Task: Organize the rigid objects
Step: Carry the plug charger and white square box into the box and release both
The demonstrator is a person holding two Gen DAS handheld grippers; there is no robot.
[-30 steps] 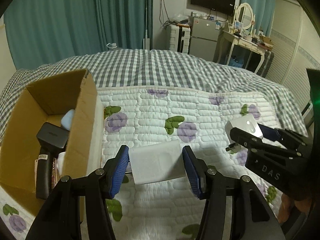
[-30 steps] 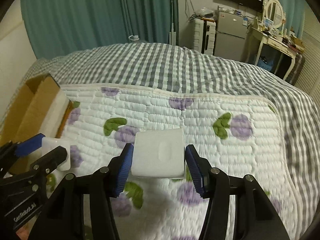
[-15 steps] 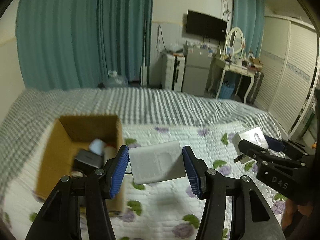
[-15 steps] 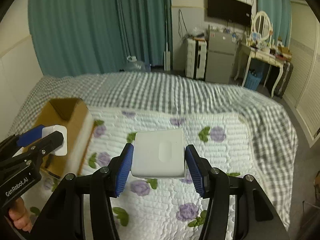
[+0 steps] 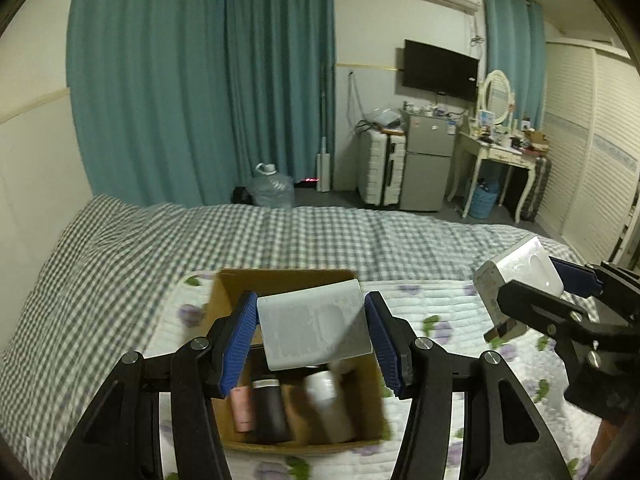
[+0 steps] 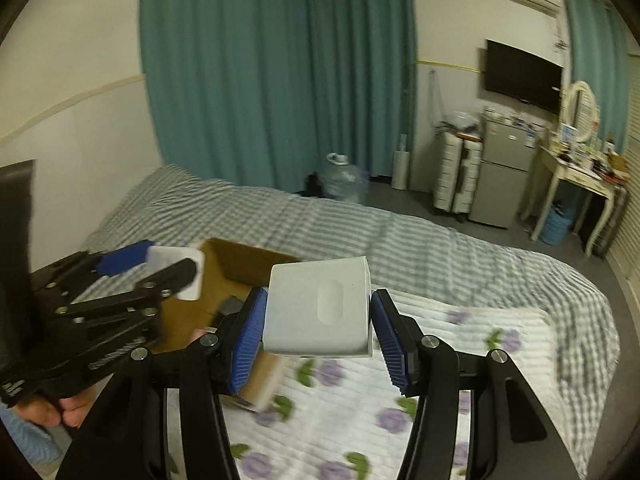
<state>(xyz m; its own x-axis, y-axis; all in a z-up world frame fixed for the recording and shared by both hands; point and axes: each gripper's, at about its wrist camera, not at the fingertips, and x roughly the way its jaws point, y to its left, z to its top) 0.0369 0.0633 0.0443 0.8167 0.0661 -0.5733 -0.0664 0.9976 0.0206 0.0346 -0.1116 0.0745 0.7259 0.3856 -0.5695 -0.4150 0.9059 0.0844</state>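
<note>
My left gripper (image 5: 314, 336) is shut on a white charger block (image 5: 312, 326) and holds it in the air over the open cardboard box (image 5: 224, 296) on the bed. The box holds a pink tube (image 5: 242, 408), a black item (image 5: 272, 410) and a white bottle (image 5: 332, 408). My right gripper (image 6: 320, 320) is shut on another white charger block (image 6: 318, 312), held high to the right of the box (image 6: 240, 264). Each gripper shows in the other's view: the right one (image 5: 532, 300) at the right edge, the left one (image 6: 160, 268) at the left.
The box sits on a white quilted pad with purple flowers (image 5: 440, 320) over a grey checked bedspread (image 5: 320, 232). Beyond the bed stand teal curtains (image 5: 200, 80), a water jug (image 5: 272, 190), a small fridge (image 5: 424, 168) and a dressing table (image 5: 500, 152).
Both grippers have lifted well above the bed with their blocks and swung left. The left one now hangs over the box instead of beside it.
</note>
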